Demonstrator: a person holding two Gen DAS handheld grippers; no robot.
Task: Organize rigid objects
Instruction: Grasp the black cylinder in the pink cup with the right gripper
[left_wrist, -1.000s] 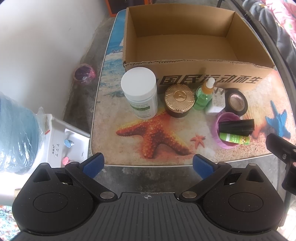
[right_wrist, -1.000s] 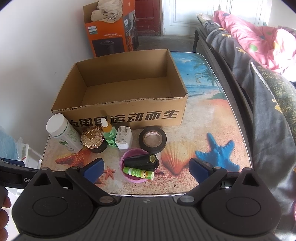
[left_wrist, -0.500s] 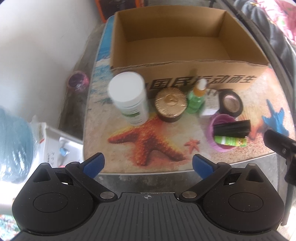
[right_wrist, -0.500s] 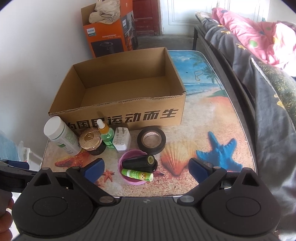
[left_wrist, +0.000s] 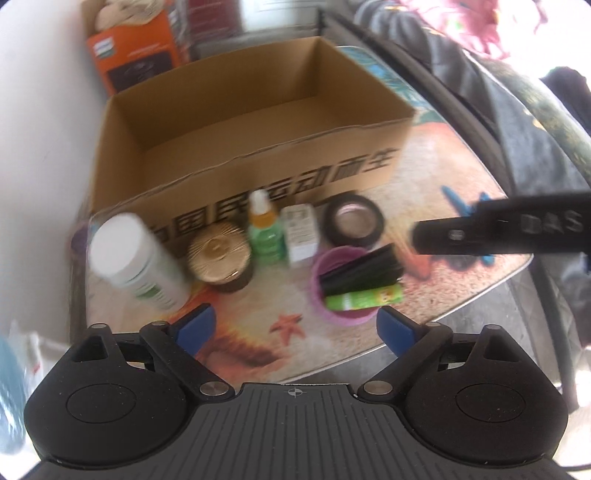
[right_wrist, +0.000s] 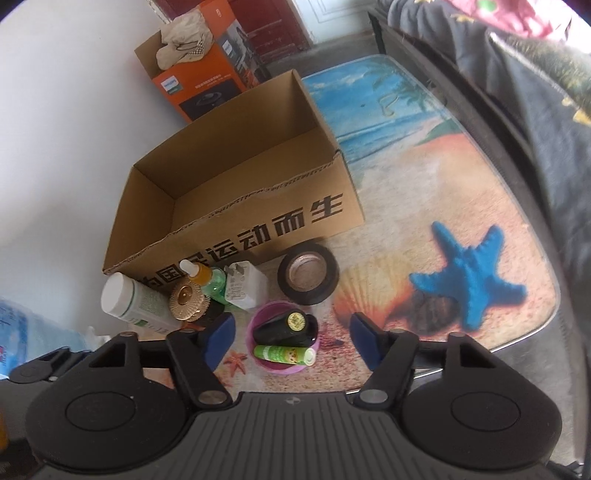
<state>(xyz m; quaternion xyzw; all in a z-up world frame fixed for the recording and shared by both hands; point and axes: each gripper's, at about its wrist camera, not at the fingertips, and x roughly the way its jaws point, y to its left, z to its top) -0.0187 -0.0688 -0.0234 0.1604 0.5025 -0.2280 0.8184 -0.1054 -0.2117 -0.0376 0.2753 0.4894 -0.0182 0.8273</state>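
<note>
An empty open cardboard box (left_wrist: 243, 122) (right_wrist: 229, 192) stands on the beach-print table (right_wrist: 461, 192). In front of it stand a white jar (left_wrist: 136, 262) (right_wrist: 129, 301), a gold-lidded jar (left_wrist: 219, 258) (right_wrist: 186, 301), a green dropper bottle (left_wrist: 263, 229) (right_wrist: 207, 282), a white charger (left_wrist: 301, 234) (right_wrist: 245, 288) and a black tape roll (left_wrist: 352, 221) (right_wrist: 308, 273). A purple cup (left_wrist: 343, 284) (right_wrist: 282, 338) holds a black tube and a green tube. My left gripper (left_wrist: 295, 326) is open, near the table's front edge. My right gripper (right_wrist: 290, 341) is open, just above the cup.
An orange appliance box (right_wrist: 199, 77) with cloth on top stands behind the cardboard box against the white wall. A bed with dark bedding (right_wrist: 517, 74) runs along the table's right side. A blue water jug (right_wrist: 29, 332) stands at the left.
Both grippers have moved forward and tilted, closer to the objects. The right gripper now hangs over the purple cup. The left view has swung right and blurs with motion.
</note>
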